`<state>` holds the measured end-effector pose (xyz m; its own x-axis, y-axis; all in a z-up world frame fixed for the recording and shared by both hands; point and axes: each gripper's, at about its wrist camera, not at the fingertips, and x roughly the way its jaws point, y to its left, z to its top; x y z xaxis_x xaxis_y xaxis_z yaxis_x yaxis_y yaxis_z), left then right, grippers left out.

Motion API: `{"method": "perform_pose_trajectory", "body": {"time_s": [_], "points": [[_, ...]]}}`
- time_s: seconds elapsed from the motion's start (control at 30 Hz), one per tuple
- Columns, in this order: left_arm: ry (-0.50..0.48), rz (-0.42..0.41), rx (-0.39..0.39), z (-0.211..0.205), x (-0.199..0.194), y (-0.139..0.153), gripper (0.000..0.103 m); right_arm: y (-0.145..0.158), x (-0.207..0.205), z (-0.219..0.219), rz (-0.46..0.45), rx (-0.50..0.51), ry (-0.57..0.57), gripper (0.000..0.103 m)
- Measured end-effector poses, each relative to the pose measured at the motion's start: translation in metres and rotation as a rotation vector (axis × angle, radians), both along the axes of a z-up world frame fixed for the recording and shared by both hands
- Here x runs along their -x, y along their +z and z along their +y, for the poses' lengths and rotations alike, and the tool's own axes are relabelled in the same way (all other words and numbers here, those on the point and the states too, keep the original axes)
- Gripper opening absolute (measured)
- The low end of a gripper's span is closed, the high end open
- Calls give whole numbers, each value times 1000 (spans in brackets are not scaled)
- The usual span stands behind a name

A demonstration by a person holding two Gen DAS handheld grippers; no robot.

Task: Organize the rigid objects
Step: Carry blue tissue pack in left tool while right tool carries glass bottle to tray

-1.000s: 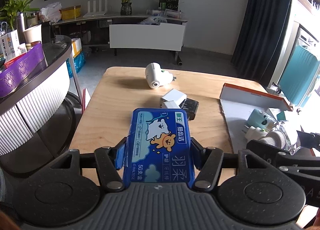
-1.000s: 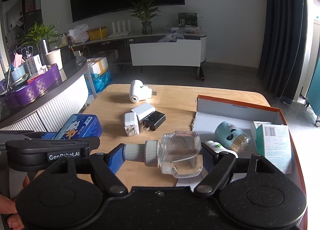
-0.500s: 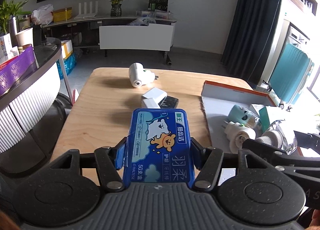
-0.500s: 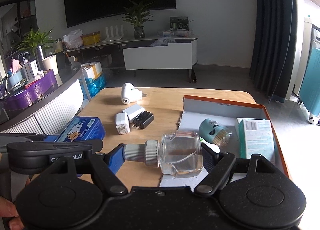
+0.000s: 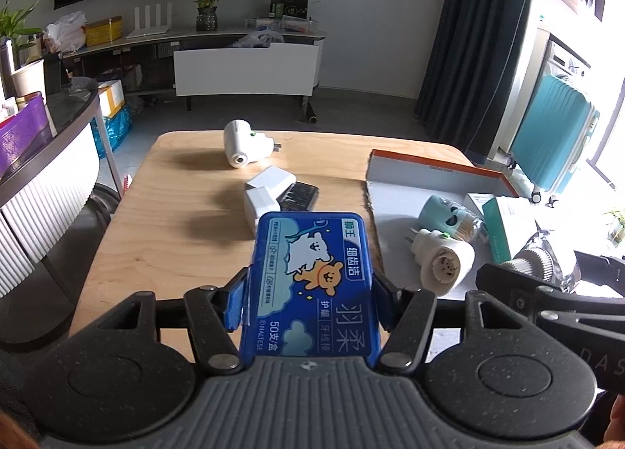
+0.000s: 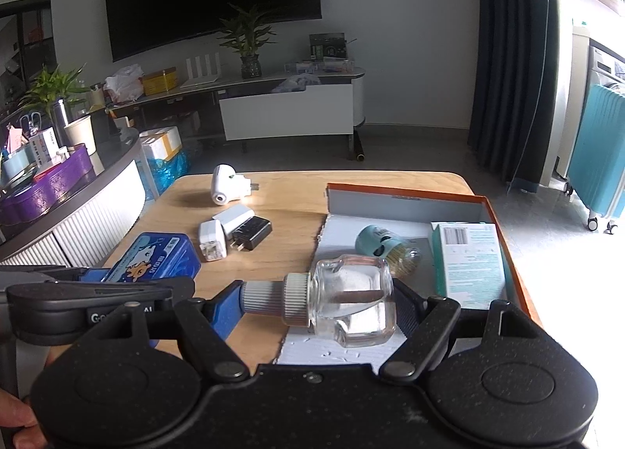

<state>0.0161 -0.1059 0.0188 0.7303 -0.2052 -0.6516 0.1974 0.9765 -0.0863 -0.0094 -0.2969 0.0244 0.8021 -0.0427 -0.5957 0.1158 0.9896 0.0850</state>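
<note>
Left gripper (image 5: 308,292) grasps blue floss-pick box (image 5: 310,285); right gripper (image 6: 320,304) grasps glass bottle (image 6: 351,300) (sideways). Lower each into orange-rimmed tray (image 6: 406,191), lower right, clear of green carton (image 6: 468,257).

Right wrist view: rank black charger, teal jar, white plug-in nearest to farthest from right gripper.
From the right gripper, shut on the glass bottle:
1. teal jar, just ahead in the orange-rimmed box, slightly right.
2. black charger, on the table, ahead-left.
3. white plug-in, far left of the table.
</note>
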Motion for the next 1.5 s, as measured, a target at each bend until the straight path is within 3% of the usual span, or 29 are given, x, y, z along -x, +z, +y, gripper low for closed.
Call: {"method": "perform_pose_trajectory", "body": {"time_s": [1.5], "points": [[-226, 37, -20, -95, -4, -16, 63, -2, 21, -88, -15, -13, -229, 92]]}}
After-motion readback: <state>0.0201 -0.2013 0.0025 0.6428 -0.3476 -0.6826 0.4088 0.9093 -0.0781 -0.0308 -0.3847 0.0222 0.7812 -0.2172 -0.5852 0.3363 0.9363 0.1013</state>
